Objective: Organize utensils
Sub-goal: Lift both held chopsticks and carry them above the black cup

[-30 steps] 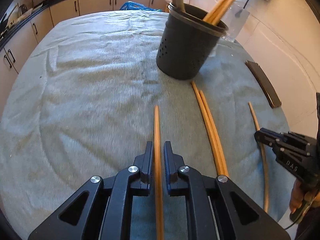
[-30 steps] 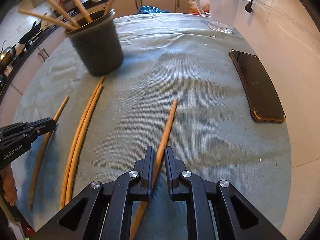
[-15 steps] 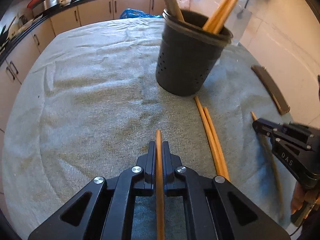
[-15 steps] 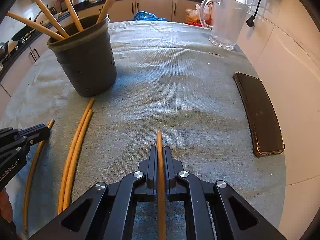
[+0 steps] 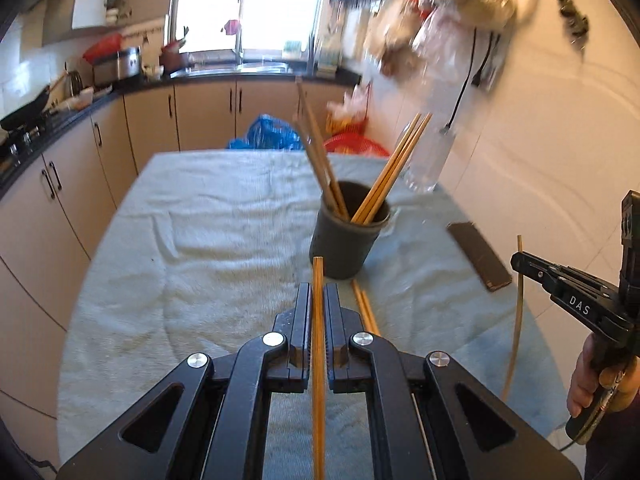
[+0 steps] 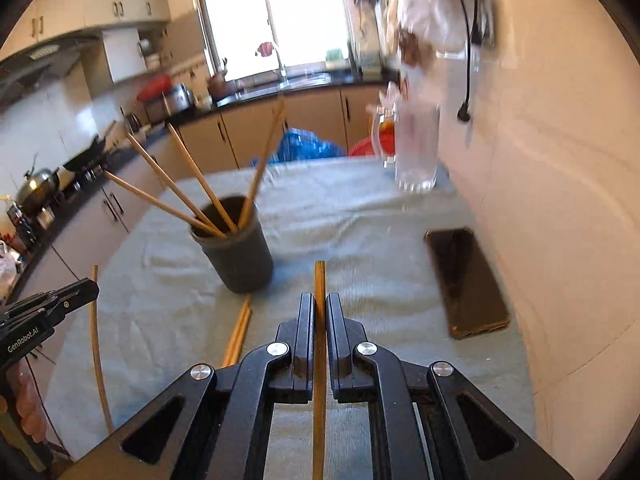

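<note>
My left gripper point(image 5: 317, 292) is shut on a wooden chopstick point(image 5: 318, 276), lifted above the grey cloth. My right gripper point(image 6: 319, 302) is likewise shut on another chopstick point(image 6: 319, 278), also off the table. Ahead of both stands a dark round holder point(image 5: 345, 240) point(image 6: 236, 252) with several chopsticks leaning in it. A pair of chopsticks point(image 5: 366, 306) point(image 6: 240, 328) lies on the cloth in front of the holder. In the left wrist view the right gripper point(image 5: 520, 258) shows at the right edge with its chopstick point(image 5: 518, 304) hanging down; in the right wrist view the left gripper point(image 6: 90, 286) shows at the left edge.
A dark phone point(image 6: 466, 280) point(image 5: 478, 254) lies on the cloth near the right wall. A clear glass jug point(image 6: 414, 152) stands at the table's far right. Kitchen cabinets point(image 5: 200, 116) and a counter run behind and to the left. A hand point(image 5: 588, 376) grips the right tool.
Both grippers have risen and tilted up with their chopsticks clamped, so the kitchen behind comes into view. A second ago the jaws stood a little apart around the sticks; now they are shut.
</note>
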`<action>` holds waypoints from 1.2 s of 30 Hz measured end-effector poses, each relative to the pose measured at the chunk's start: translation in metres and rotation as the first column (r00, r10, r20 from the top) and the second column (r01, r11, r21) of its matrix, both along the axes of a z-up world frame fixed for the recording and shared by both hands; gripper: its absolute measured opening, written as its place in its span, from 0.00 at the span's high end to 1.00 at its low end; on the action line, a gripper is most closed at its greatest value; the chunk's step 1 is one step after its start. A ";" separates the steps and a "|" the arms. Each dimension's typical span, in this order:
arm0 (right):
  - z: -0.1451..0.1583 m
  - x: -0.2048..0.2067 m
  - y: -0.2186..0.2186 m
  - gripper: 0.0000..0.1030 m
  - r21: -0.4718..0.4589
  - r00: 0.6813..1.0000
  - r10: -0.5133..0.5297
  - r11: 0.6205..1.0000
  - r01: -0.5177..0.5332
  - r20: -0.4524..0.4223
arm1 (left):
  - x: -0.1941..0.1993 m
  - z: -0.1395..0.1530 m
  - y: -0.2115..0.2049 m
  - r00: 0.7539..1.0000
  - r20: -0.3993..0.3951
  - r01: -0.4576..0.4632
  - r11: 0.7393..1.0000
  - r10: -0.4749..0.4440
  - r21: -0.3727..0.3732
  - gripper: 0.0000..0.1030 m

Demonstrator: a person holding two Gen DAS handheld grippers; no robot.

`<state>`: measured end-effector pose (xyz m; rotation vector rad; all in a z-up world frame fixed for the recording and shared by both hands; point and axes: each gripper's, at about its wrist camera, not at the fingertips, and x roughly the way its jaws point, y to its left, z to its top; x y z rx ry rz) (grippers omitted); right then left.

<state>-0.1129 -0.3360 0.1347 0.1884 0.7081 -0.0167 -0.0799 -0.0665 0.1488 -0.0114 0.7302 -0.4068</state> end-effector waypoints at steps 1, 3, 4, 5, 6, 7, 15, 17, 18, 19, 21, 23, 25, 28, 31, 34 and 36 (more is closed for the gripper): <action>0.006 -0.007 0.001 0.94 -0.004 1.000 -0.001 1.000 0.001 0.019 | -0.006 0.005 0.002 1.000 0.015 0.003 1.000 -0.003 -0.003 0.95; 0.016 -0.019 0.003 0.94 -0.011 0.999 -0.001 1.000 0.002 0.045 | -0.020 0.012 0.005 0.999 0.044 0.008 1.000 -0.008 0.000 0.95; 0.020 -0.026 0.004 0.94 -0.017 0.998 0.001 1.000 0.000 0.059 | -0.027 0.015 0.008 0.998 0.056 0.010 1.000 -0.010 0.002 0.95; 0.024 -0.031 0.005 0.94 -0.022 0.998 0.002 1.000 -0.001 0.068 | -0.038 0.018 0.011 0.997 0.079 0.016 1.000 -0.016 0.007 0.95; 0.027 -0.037 0.006 0.94 -0.026 0.997 0.004 1.000 -0.002 0.078 | -0.043 0.021 0.011 0.995 0.093 0.019 1.000 -0.020 0.011 0.95; 0.026 -0.039 0.005 0.94 -0.026 0.996 0.007 1.000 -0.005 0.084 | -0.050 0.023 0.012 0.994 0.109 0.023 1.000 -0.024 0.014 0.95; 0.038 -0.070 0.007 0.94 -0.041 0.992 0.030 0.999 -0.025 0.119 | -0.094 0.038 0.021 0.979 0.190 0.061 0.997 -0.068 0.043 0.95; 0.040 -0.073 0.008 0.94 -0.034 0.992 0.033 0.999 -0.029 0.122 | -0.101 0.045 0.025 0.977 0.198 0.071 0.997 -0.075 0.026 0.95; 0.040 -0.074 0.007 0.94 -0.035 0.992 0.034 0.999 -0.030 0.123 | -0.105 0.048 0.027 0.976 0.203 0.074 0.997 -0.076 0.018 0.95; 0.040 -0.075 0.008 0.94 -0.037 0.992 0.036 0.999 -0.032 0.123 | -0.108 0.050 0.028 0.975 0.208 0.075 0.997 -0.076 0.012 0.95; 0.041 -0.076 0.009 0.94 -0.040 0.992 0.039 0.999 -0.035 0.124 | -0.113 0.057 0.031 0.972 0.222 0.081 0.997 -0.078 -0.006 0.95; 0.042 -0.076 0.009 0.94 -0.037 0.991 0.041 0.999 -0.037 0.125 | -0.115 0.061 0.032 0.970 0.232 0.084 0.996 -0.078 -0.018 0.95; 0.043 -0.075 0.010 0.94 -0.036 0.991 0.041 0.999 -0.037 0.129 | -0.116 0.066 0.033 0.967 0.245 0.082 0.996 -0.072 -0.031 0.95; 0.045 -0.072 0.011 0.94 -0.033 0.990 0.039 0.999 -0.035 0.134 | -0.109 0.071 0.031 0.966 0.250 0.080 0.996 -0.067 -0.043 0.95; 0.050 -0.066 0.011 0.94 -0.026 0.989 0.035 0.999 -0.032 0.143 | -0.097 0.077 0.027 0.967 0.246 0.076 0.996 -0.061 -0.054 0.95; 0.056 -0.059 0.011 0.94 -0.026 0.988 0.030 0.999 -0.026 0.152 | -0.083 0.086 0.022 0.967 0.247 0.074 0.996 -0.059 -0.053 0.95; 0.062 -0.052 0.010 0.94 -0.022 0.987 0.028 0.999 -0.025 0.160 | -0.073 0.093 0.017 0.966 0.252 0.073 0.996 -0.059 -0.046 0.95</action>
